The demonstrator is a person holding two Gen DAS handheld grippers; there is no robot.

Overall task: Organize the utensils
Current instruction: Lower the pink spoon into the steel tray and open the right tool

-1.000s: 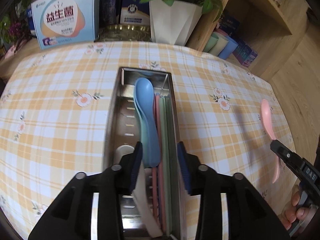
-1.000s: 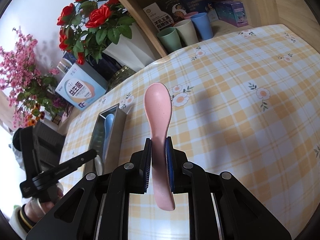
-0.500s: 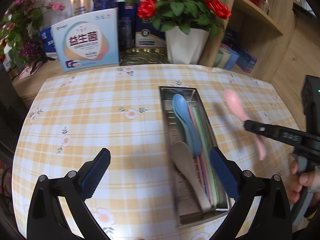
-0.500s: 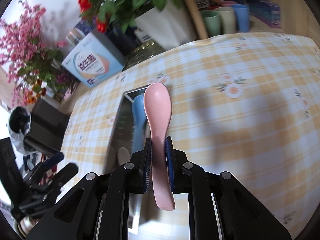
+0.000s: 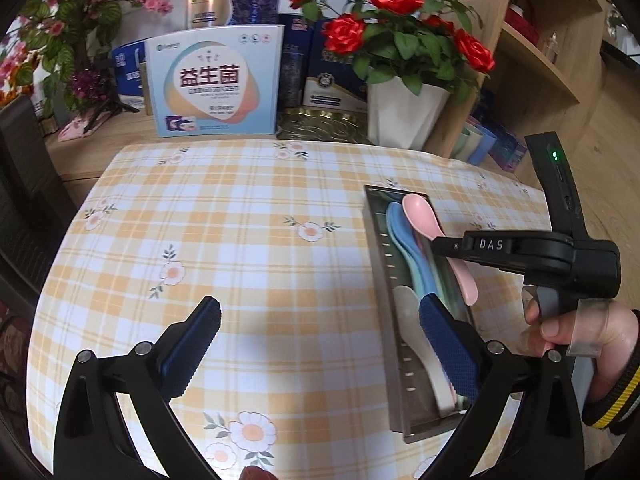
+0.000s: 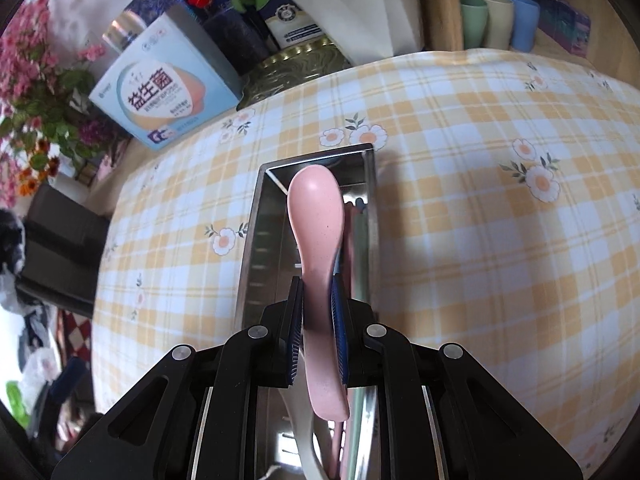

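Two tongs, right (image 6: pixel 318 320) gripping pink spoon (image 6: pixel 316 216), left (image 5: pixel 320 320) wide, empty

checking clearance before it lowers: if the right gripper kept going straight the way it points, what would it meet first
Probably the utensils already lying in the metal tray: the right gripper, shut on the pink spoon, points down into it. The spoon's bowl would likely touch first; depth is unclear.

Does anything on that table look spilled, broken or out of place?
Nothing stands out. The metal tray holds the spoons lengthwise, the pink spoon is gripped above it in the right gripper, and the checked tablecloth looks clean.
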